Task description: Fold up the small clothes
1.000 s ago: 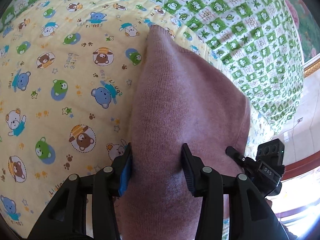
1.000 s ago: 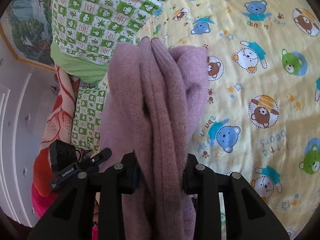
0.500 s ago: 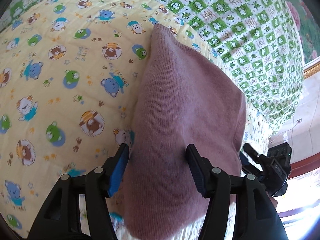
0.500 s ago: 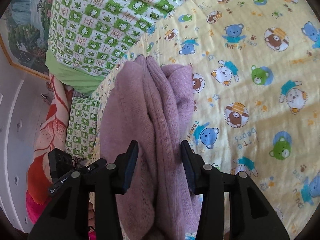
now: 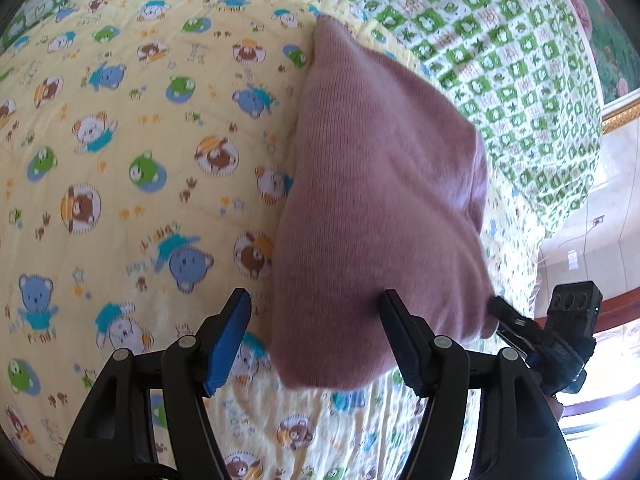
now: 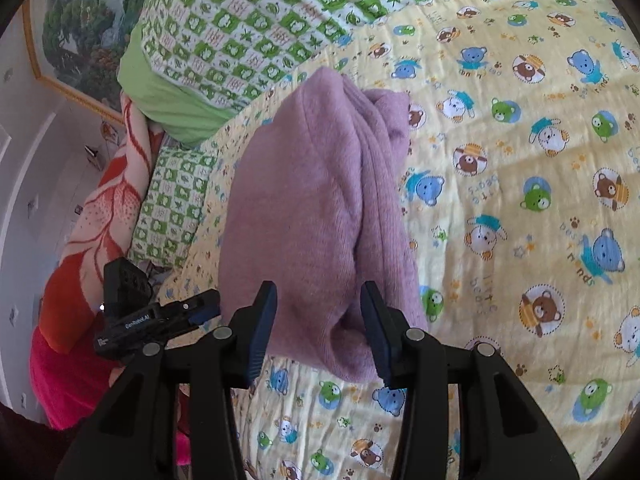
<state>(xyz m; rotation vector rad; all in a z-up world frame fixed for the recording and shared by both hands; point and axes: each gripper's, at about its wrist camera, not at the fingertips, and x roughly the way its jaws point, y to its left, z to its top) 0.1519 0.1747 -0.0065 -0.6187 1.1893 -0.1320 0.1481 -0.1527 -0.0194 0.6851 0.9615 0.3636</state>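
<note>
The left gripper [image 5: 316, 334] points forward and a little down over the bed, low above the yellow bear sheet [image 5: 120, 200]. Its jaws stand wide apart and they hold nothing. The blue-padded left finger [image 5: 228, 340] is over the bare sheet, just beside the near corner of the folded pink sweater [image 5: 380, 208]; the right finger looks to meet the near edge of the sweater, but I cannot tell if it really touches. The sweater lies flat on the sheet, in a neat folded pack, with its far end near the green checked quilt [image 5: 500, 40].

The right gripper [image 6: 320, 324] also points forward and slightly down, from the other side of the same sweater [image 6: 316, 208]. Its jaws are open too, about as wide as the near end of the sweater, and they grip nothing; the cloth end sits between the two fingers, loose. In this view the folded layers show as long ridges on the right side of the sweater. The green checked quilt [image 6: 248, 20] is behind it, and an orange and red blanket [image 6: 92, 220] lies at the left edge of the bed
</note>
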